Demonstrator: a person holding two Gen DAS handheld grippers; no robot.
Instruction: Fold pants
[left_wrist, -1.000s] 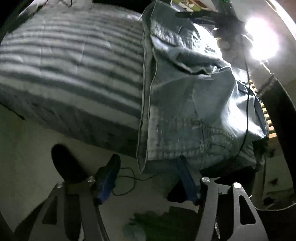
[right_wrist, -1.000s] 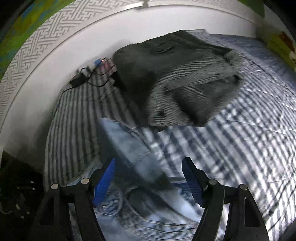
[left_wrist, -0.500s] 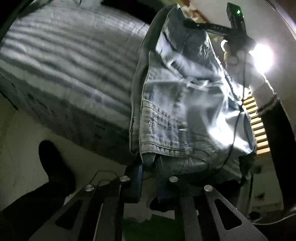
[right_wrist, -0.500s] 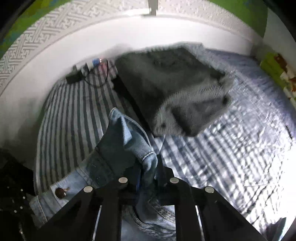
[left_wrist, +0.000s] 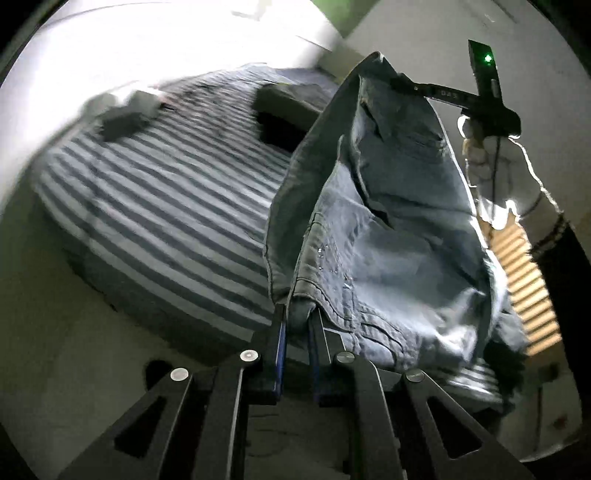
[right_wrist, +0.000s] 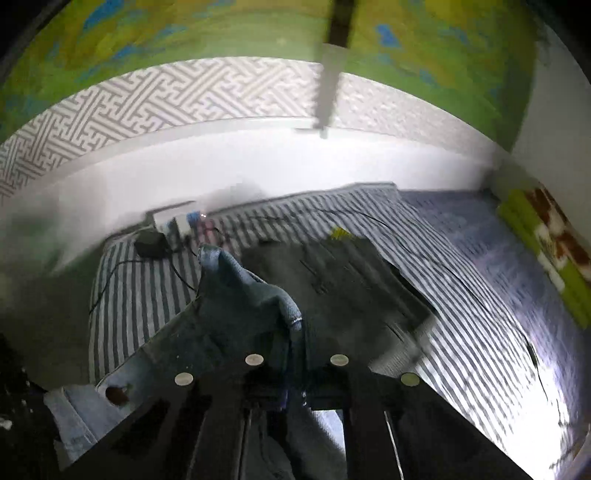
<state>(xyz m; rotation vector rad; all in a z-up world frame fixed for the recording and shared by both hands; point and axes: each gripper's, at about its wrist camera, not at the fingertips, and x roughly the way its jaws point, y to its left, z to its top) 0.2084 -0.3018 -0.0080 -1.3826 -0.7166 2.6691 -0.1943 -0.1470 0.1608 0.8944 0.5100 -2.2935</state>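
Light-blue jeans (left_wrist: 388, 229) held up above striped bed (left_wrist: 166, 206), stretched between both tools. Left gripper (left_wrist: 297, 332) clamped on the denim's near edge; right gripper (right_wrist: 293, 354) clamped on a bunched fold. Folded dark garment (right_wrist: 343, 288) on bed beyond.

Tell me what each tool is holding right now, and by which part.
Both tools hold the blue jeans. The left tool pinches a stitched hem edge; the right tool pinches a bunched fold at the other end, which part being unclear.
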